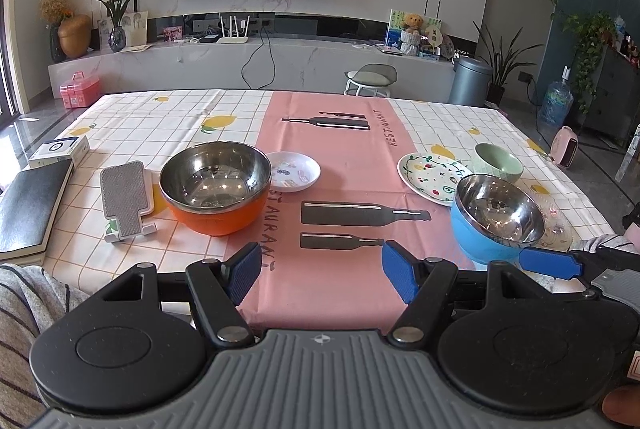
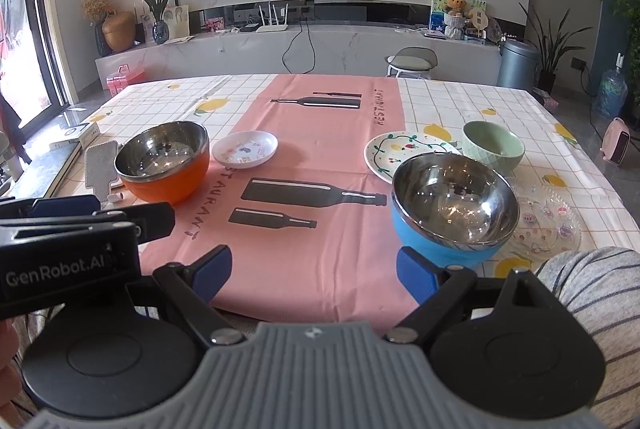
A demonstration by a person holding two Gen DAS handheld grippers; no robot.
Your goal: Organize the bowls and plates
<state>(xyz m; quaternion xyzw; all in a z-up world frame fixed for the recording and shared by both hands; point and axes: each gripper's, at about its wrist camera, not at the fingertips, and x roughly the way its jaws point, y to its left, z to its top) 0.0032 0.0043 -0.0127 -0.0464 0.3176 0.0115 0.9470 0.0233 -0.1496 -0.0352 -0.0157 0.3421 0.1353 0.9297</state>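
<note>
Ahead of both wide-open, empty hand-held grippers [image 1: 320, 265] [image 2: 314, 267], nothing is stacked yet; next, seemingly, grasp the blue bowl [image 2: 452, 207].

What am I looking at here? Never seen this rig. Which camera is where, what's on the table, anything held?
No robot: a person holds a two-finger gripper in each hand, each carrying a fisheye camera looking along its fingers. One picture is from the left gripper, the other from the right gripper. Both have their jaws open and hold nothing. On the tablecloth: orange bowl, small white dish, painted plate, green bowl, blue bowl, clear glass plate. Nothing is stacked yet.
</note>
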